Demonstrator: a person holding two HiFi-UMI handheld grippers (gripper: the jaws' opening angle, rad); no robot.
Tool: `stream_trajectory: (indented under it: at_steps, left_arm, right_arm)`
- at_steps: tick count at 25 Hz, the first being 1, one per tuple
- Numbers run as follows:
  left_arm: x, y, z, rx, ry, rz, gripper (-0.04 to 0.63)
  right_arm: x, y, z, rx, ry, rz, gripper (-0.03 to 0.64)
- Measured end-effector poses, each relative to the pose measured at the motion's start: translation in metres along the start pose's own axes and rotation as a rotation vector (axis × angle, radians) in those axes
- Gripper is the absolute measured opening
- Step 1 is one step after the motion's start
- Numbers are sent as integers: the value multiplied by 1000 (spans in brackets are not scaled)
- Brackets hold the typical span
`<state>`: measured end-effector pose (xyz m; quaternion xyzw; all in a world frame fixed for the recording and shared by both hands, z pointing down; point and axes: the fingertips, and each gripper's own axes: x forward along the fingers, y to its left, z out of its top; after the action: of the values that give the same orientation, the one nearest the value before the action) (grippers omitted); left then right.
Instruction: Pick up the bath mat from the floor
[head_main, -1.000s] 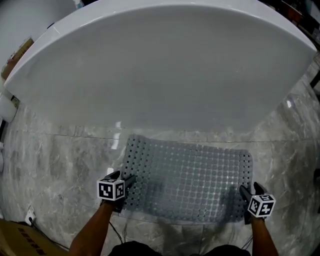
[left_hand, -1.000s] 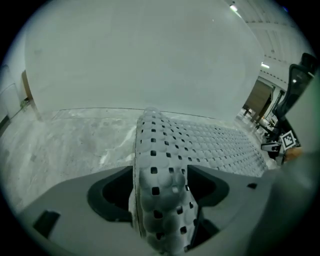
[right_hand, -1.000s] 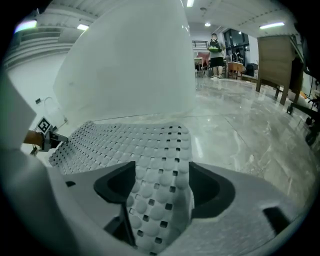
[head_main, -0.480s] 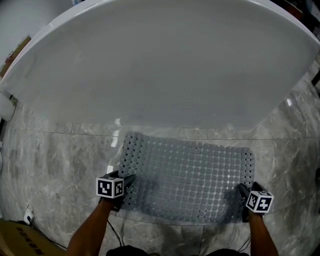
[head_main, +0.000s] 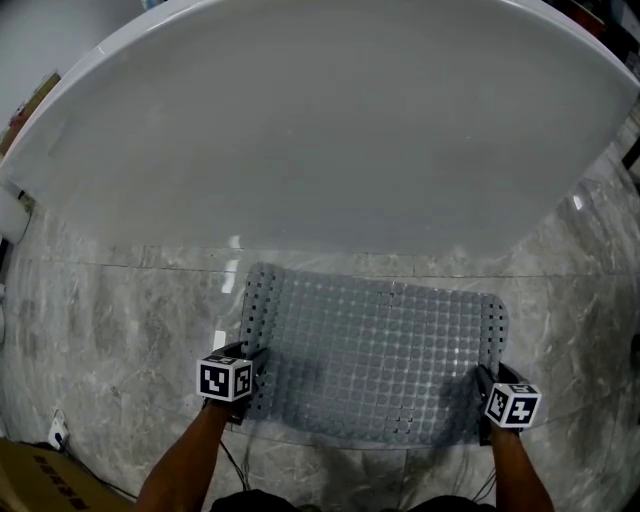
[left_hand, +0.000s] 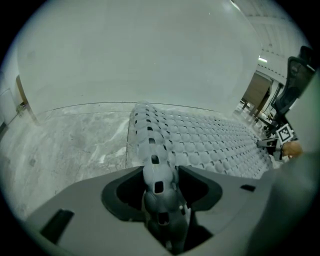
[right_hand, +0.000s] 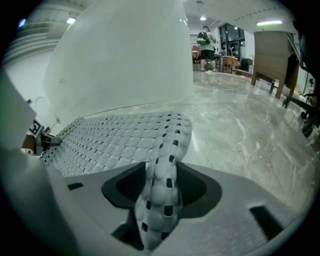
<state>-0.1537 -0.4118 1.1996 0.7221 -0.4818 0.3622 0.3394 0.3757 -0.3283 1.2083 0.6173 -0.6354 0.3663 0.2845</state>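
White tub (head_main: 330, 130) fills the upper head view, with marble floor (head_main: 120, 320) below it. The grey perforated bath mat (head_main: 375, 345) lies on that floor just in front of the tub, mostly flat, with its two near corners bunched up. On the left gripper (left_hand: 161, 186) and right gripper (right_hand: 161, 189) the fingers have just been closing, and each pair now pinches a fold of mat edge. I judge the grasp made, the lift not yet begun. Next I need an even two-handed raise, holding both pinches.
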Motion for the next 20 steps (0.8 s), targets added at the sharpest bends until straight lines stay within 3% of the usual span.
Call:
stream_trajectory:
  at_steps: [5, 9, 20]
  left_arm:
    - [-6, -17, 8, 33, -28, -50, 105]
    - [-16, -30, 13, 36, -63, -81, 59]
    - [-70, -60, 38, 22, -191, -157, 48]
  right_arm:
    - [-8, 17, 8, -19, -24, 48, 116]
    - [-20, 31, 17, -17, -65, 103, 60]
    - [-74, 61, 51, -28, -186, 227, 49]
